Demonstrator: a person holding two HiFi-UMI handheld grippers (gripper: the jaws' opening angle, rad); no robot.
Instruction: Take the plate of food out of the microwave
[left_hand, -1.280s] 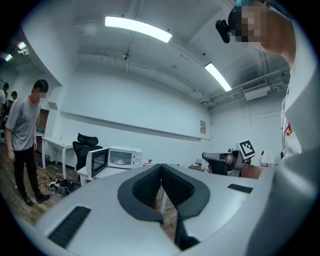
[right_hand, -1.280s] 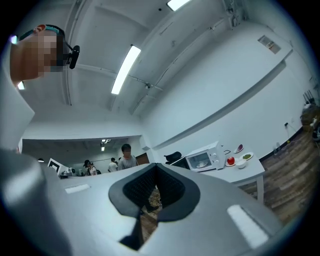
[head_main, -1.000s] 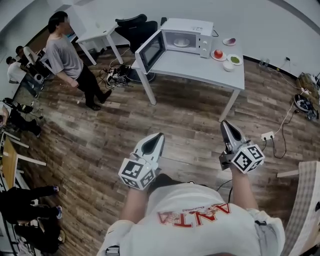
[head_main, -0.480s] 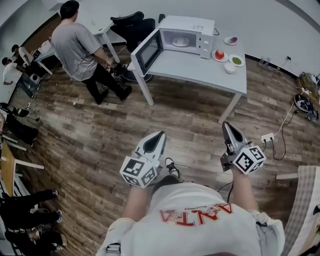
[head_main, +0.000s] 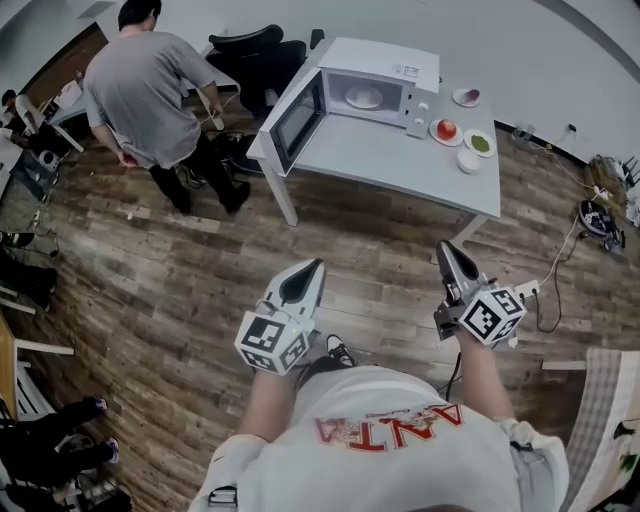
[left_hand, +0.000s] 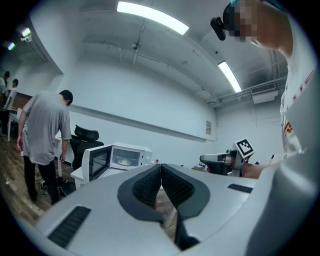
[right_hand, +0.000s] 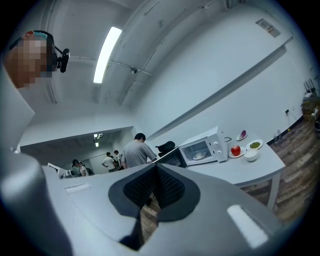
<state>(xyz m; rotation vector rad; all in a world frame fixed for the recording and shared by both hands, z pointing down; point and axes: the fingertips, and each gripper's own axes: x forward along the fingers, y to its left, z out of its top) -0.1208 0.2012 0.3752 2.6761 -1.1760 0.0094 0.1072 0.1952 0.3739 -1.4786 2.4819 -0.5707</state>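
A white microwave (head_main: 375, 88) stands on the far grey table (head_main: 390, 160) with its door (head_main: 297, 118) swung open to the left. Inside it sits a plate of food (head_main: 363, 97), also visible as a plate of food (left_hand: 124, 161) and a plate of food (right_hand: 199, 155) in the gripper views. My left gripper (head_main: 312, 266) and right gripper (head_main: 443, 246) are held over the wooden floor, well short of the table. Both are shut and empty, their pads touching.
To the right of the microwave lie a plate with a red apple (head_main: 446, 129), a green dish (head_main: 480, 143), a white bowl (head_main: 468, 161) and a small dish (head_main: 466, 97). A person in a grey shirt (head_main: 140, 85) stands left of the table by a black chair (head_main: 250, 50). Cables and a power strip (head_main: 527, 292) lie on the floor at right.
The table and microwave have shifted slightly in the head view as I moved. The person in the grey shirt has walked toward the chair and turned away. Both grippers stay shut.
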